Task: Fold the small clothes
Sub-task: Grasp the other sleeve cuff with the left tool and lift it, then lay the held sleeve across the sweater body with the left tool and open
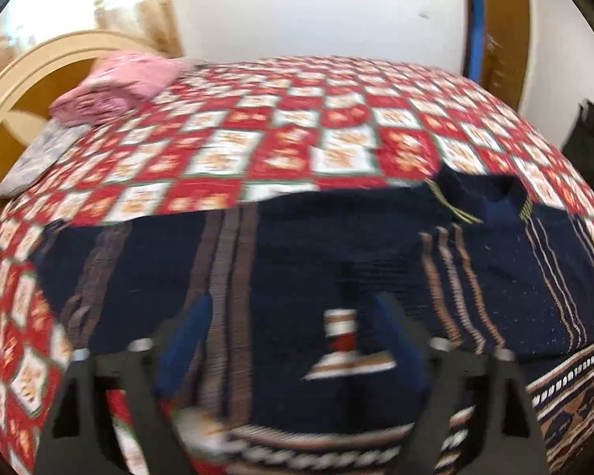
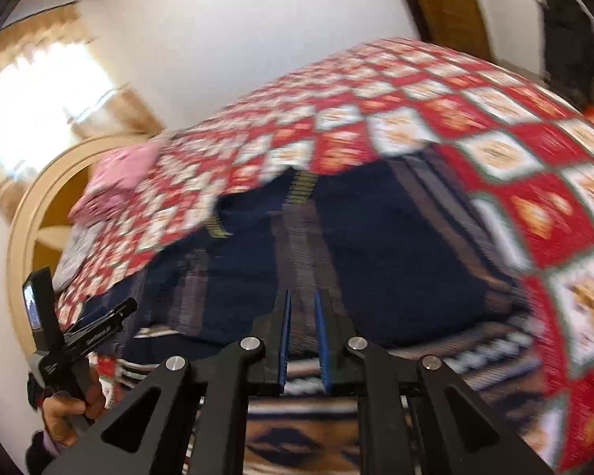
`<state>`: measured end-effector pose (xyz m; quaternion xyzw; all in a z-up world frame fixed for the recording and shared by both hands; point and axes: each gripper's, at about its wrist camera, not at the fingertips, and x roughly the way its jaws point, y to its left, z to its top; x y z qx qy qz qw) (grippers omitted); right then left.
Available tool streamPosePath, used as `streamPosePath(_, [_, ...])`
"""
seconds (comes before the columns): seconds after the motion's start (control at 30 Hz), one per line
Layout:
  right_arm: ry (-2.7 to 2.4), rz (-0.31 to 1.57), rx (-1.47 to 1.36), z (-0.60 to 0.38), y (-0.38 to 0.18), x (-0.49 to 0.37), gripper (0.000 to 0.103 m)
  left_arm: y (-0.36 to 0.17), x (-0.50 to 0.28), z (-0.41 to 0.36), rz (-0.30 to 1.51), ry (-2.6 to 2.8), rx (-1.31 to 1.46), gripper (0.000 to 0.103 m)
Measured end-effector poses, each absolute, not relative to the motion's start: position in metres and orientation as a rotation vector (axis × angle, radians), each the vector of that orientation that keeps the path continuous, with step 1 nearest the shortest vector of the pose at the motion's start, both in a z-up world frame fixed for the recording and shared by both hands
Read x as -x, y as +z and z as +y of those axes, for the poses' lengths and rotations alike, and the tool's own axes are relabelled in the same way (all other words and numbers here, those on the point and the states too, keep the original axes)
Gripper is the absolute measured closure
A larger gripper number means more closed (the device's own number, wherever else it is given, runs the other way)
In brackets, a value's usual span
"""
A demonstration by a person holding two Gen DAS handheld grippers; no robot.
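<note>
A navy knitted sweater [image 1: 336,245] with brown and white stripes lies spread flat on the red and white checked bedspread [image 1: 297,130]. Its collar [image 1: 495,202] points to the far right. My left gripper [image 1: 295,304] hovers over the sweater's lower middle, open wide, with nothing between its blue pads. In the right wrist view my right gripper [image 2: 301,297] is shut to a narrow slit above the sweater [image 2: 376,257], near its patterned hem [image 2: 297,431]. I cannot tell whether any cloth is pinched. A hand [image 2: 67,411] holds the left gripper's handle at the lower left.
A folded pink cloth [image 1: 115,83] and a grey patterned pillow [image 1: 39,158] lie by the curved cream headboard [image 1: 4,91] at the far left. A dark bag [image 1: 590,146] hangs against the wall on the right. Both views are motion-blurred.
</note>
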<state>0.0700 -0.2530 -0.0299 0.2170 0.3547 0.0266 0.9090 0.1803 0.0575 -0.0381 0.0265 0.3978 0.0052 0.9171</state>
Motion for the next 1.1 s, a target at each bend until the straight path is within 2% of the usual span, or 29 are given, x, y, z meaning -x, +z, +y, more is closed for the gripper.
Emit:
streamPosePath(0.13, [0.193, 0.745, -0.332, -0.183, -0.031, -0.106, 0.090, -0.022, -0.165, 0.122, 0.774, 0.111, 0.036, 0.002])
streamPosePath(0.43, [0.324, 0.899, -0.199, -0.065, -0.086, -0.172, 0.090, -0.021, -0.155, 0.305, 0.753, 0.539, 0.277, 0.002])
streamPosePath(0.5, [0.305, 0.855, -0.184, -0.061, -0.090, -0.169, 0.089, -0.027, -0.156, 0.332, 0.759, 0.579, 0.341, 0.002])
streamPosePath(0.63, [0.304, 0.887, -0.203, -0.065, -0.080, -0.166, 0.089, -0.042, -0.168, 0.355, 0.782, 0.598, 0.412, 0.002])
streamPosePath(0.83, [0.338, 0.798, -0.269, -0.078, -0.049, -0.129, 0.089, -0.071, -0.207, 0.365, 0.820, 0.541, 0.528, 0.004])
streamPosePath(0.9, [0.344, 0.797, -0.263, -0.078, -0.046, -0.117, 0.089, -0.079, -0.215, 0.367, 0.831, 0.522, 0.590, 0.010])
streamPosePath(0.93, [0.341, 0.803, -0.262, -0.079, -0.045, -0.112, 0.089, -0.084, -0.219, 0.366, 0.842, 0.508, 0.620, 0.019])
streamPosePath(0.97, [0.338, 0.811, -0.265, -0.080, -0.046, -0.108, 0.089, -0.090, -0.224, 0.364, 0.860, 0.480, 0.652, 0.032])
streamPosePath(1.03, [0.335, 0.828, -0.280, -0.081, -0.048, -0.103, 0.089, -0.092, -0.230, 0.354, 0.858, 0.492, 0.615, 0.037])
streamPosePath(1.07, [0.334, 0.837, -0.288, -0.083, -0.050, -0.102, 0.089, -0.090, -0.231, 0.351, 0.850, 0.491, 0.588, 0.055])
streamPosePath(1.1, [0.331, 0.846, -0.296, -0.084, -0.052, -0.100, 0.089, -0.089, -0.233, 0.348, 0.846, 0.477, 0.571, 0.067])
